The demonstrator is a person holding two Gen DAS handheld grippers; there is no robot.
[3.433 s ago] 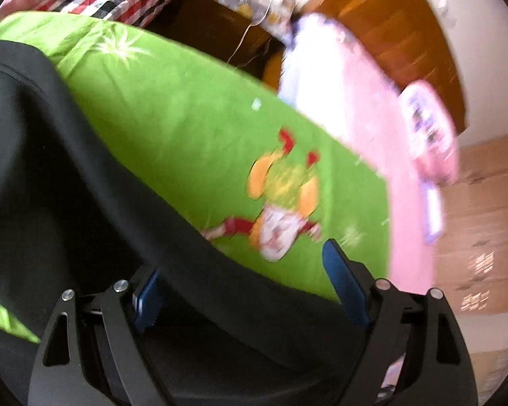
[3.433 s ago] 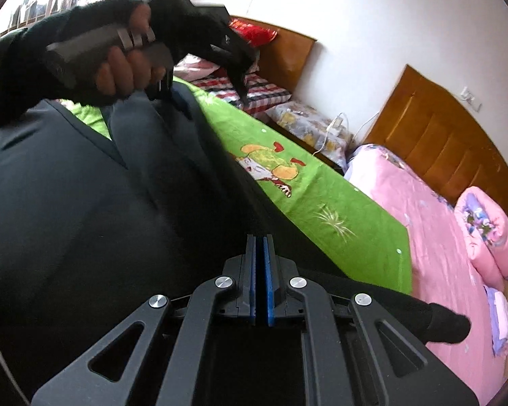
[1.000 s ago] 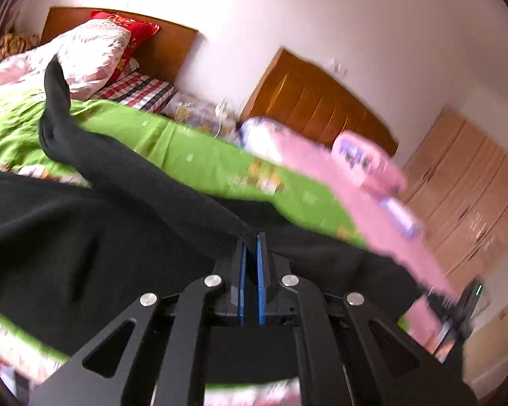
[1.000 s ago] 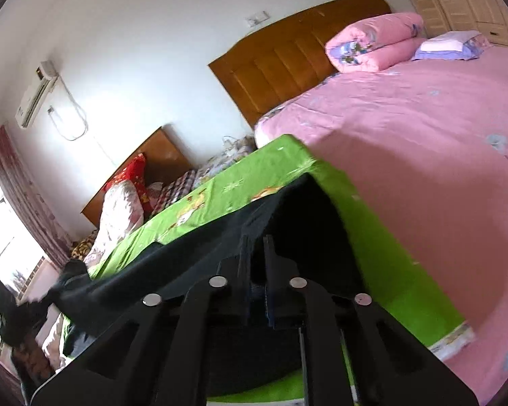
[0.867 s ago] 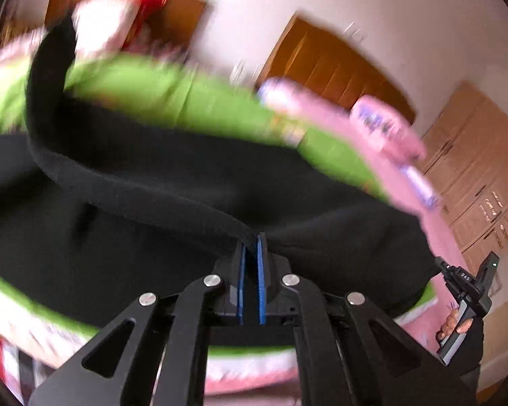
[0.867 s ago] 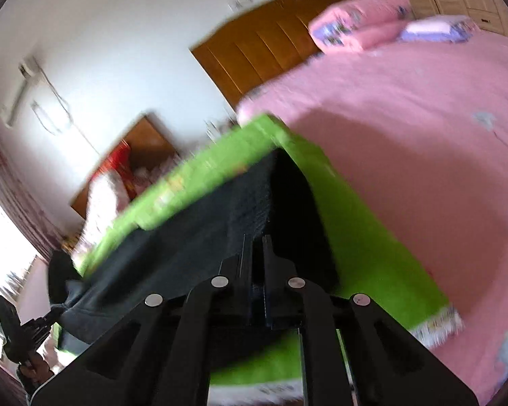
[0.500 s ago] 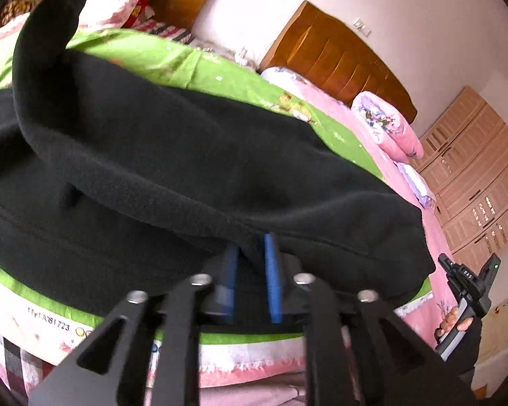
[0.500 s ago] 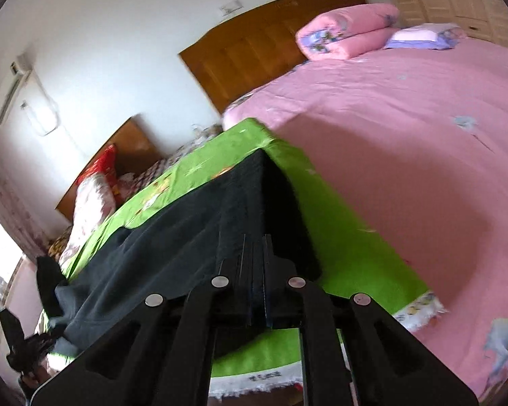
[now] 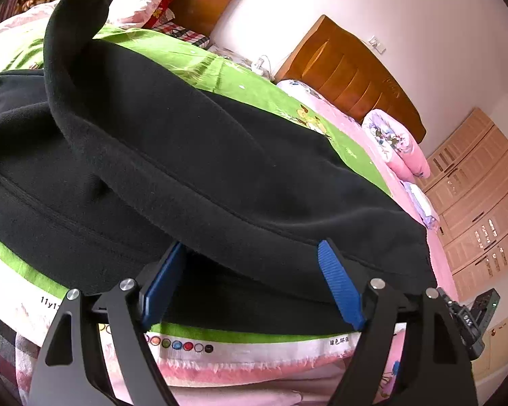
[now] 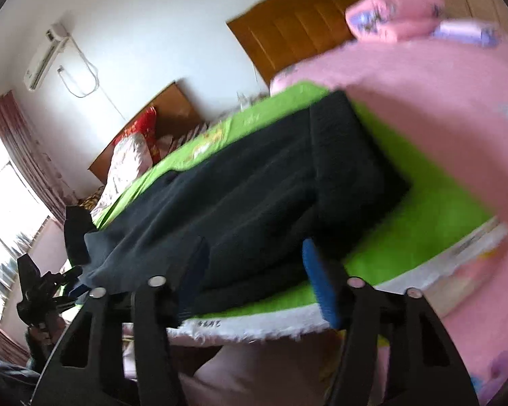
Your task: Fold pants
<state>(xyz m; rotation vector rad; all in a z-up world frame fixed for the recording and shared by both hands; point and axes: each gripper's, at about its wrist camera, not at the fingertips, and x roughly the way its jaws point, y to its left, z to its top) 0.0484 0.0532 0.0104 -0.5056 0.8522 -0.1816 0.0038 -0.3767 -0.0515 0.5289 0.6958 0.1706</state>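
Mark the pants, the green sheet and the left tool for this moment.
pants (image 9: pixel 220 169), left wrist view, on the top folded layer.
green sheet (image 10: pixel 433 216), right wrist view, on the bare patch right of the pants.
left tool (image 9: pixel 250 284), left wrist view, midway between its open blue fingertips.

One pair of black pants (image 9: pixel 193 169) lay on one green sheet (image 9: pixel 254 91). Two grippers were in view: the left gripper (image 9: pixel 250 284) and the right gripper (image 10: pixel 254 277), each with two blue pads. Two wooden headboards stood against the wall, one (image 9: pixel 352 71) behind the pink bed and one (image 9: pixel 199 3) behind the pillows. One folded pink quilt (image 9: pixel 393 142) sat on the pink bed, and one air conditioner (image 10: pixel 45 57) hung on the wall.
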